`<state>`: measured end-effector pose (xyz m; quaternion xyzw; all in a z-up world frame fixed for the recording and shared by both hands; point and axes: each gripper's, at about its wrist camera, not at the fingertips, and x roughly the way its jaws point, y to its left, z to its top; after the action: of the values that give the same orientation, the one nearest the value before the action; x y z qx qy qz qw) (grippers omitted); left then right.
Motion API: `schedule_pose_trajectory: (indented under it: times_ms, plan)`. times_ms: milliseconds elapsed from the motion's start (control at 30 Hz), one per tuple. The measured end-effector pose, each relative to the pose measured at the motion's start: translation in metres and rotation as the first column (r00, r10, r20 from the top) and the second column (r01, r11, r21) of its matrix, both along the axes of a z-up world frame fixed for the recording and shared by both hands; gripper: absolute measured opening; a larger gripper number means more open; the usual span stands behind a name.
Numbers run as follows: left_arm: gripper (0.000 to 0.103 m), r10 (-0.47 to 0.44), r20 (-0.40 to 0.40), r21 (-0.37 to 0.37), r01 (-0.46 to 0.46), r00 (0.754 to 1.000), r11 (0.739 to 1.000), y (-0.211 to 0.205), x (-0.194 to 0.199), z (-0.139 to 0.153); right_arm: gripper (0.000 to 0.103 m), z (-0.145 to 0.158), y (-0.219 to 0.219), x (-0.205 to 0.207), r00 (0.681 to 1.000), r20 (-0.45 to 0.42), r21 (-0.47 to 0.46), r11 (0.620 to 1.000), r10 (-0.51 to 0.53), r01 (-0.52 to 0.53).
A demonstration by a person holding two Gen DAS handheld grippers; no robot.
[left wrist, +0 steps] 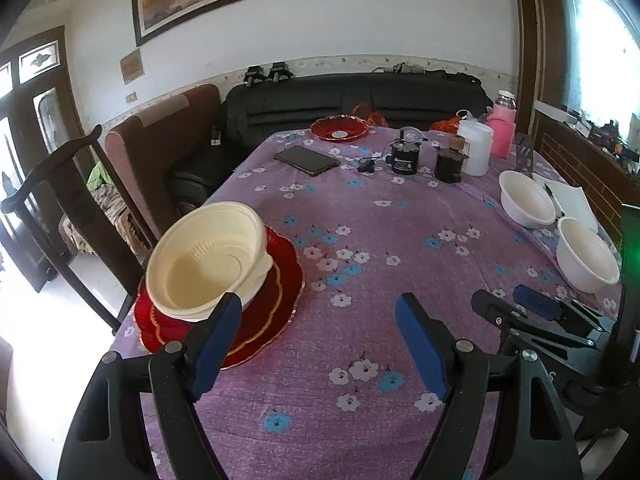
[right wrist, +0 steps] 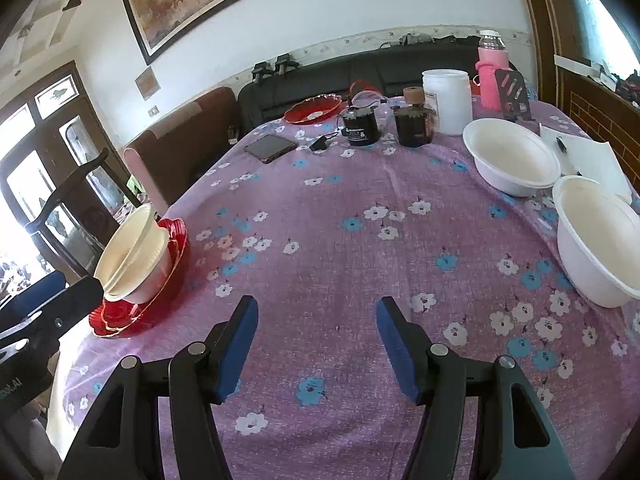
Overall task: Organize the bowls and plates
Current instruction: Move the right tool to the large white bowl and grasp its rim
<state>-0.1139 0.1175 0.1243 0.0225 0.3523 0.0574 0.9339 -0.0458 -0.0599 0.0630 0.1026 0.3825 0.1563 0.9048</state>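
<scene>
A stack of cream bowls point(left wrist: 208, 256) point(right wrist: 134, 258) sits on stacked red plates point(left wrist: 272, 312) point(right wrist: 140, 312) at the table's near left corner. Two white bowls point(left wrist: 526, 204) point(left wrist: 586, 256) stand apart on the right side; the right wrist view shows the far one point(right wrist: 512, 156) and the near one point(right wrist: 600, 240). Another red plate point(left wrist: 339, 128) point(right wrist: 314, 109) lies at the far end. My left gripper point(left wrist: 320, 312) hangs open over the cloth just right of the stack, nothing between its fingers. My right gripper point(right wrist: 316, 312) is open over bare cloth and shows in the left wrist view point(left wrist: 516, 304).
A purple flowered cloth point(right wrist: 340, 208) covers the table. At the far end lie a phone point(left wrist: 306, 160), a black mug point(left wrist: 405, 156), a dark jar point(left wrist: 450, 164), a white tub point(left wrist: 476, 146) and a pink bottle point(left wrist: 502, 128). Paper with a pen point(right wrist: 584, 160) lies right. A dark chair point(left wrist: 60, 200) stands left.
</scene>
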Motion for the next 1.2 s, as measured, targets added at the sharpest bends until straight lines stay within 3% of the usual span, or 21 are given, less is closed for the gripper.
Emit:
schedule_pose_trajectory:
  times_ms: [67,167,333,500,600,700,933,1000,1033,1200]
  plan:
    - [0.08,-0.009,-0.007,-0.013,0.009,1.0,1.0,-0.001,0.001,-0.002,0.066,0.001,-0.007,0.001,1.0,0.001,0.005,1.0,-0.016,0.016]
    - [0.095,-0.033,-0.015,-0.044,0.033,0.999,0.999,-0.003,0.005,-0.006,0.066,0.009,-0.025,-0.005,0.998,0.031,0.033,0.998,-0.047,0.046]
    - [0.095,-0.103,-0.051,-0.03,0.101,0.993,0.994,-0.027,0.01,-0.011,0.066,0.037,-0.088,-0.02,0.98,0.097,0.06,0.984,-0.173,0.167]
    - [0.095,-0.157,-0.075,-0.032,0.155,0.985,0.987,-0.053,0.017,-0.022,0.066,0.052,-0.18,-0.041,0.91,0.109,0.049,0.916,-0.401,0.398]
    - [0.095,-0.184,-0.105,-0.054,0.179,0.977,0.982,-0.064,0.021,-0.028,0.066,0.041,-0.234,-0.043,0.855,0.072,-0.011,0.857,-0.513,0.515]
    - [0.095,-0.181,-0.094,-0.04,0.178,0.979,0.983,-0.067,0.018,-0.028,0.066,0.026,-0.274,-0.026,0.832,-0.001,-0.035,0.831,-0.555,0.555]
    - [0.095,-0.136,-0.104,-0.055,0.131,0.985,0.99,-0.056,0.019,-0.028,0.064,-0.013,-0.304,0.041,0.85,-0.184,0.093,0.852,-0.494,0.515]
    - [0.095,-0.124,-0.097,-0.052,0.12,0.988,0.991,-0.053,0.017,-0.025,0.033,-0.028,-0.298,0.06,0.865,-0.245,0.134,0.868,-0.438,0.478]
    - [0.095,-0.118,-0.091,-0.053,0.113,0.989,0.992,-0.051,0.017,-0.023,0.013,-0.034,-0.292,0.066,0.87,-0.278,0.155,0.875,-0.407,0.459]
    - [0.095,-0.096,-0.064,-0.048,0.093,0.993,0.995,-0.044,0.018,-0.016,0.007,-0.041,-0.237,0.068,0.918,-0.315,0.215,0.923,-0.242,0.318]
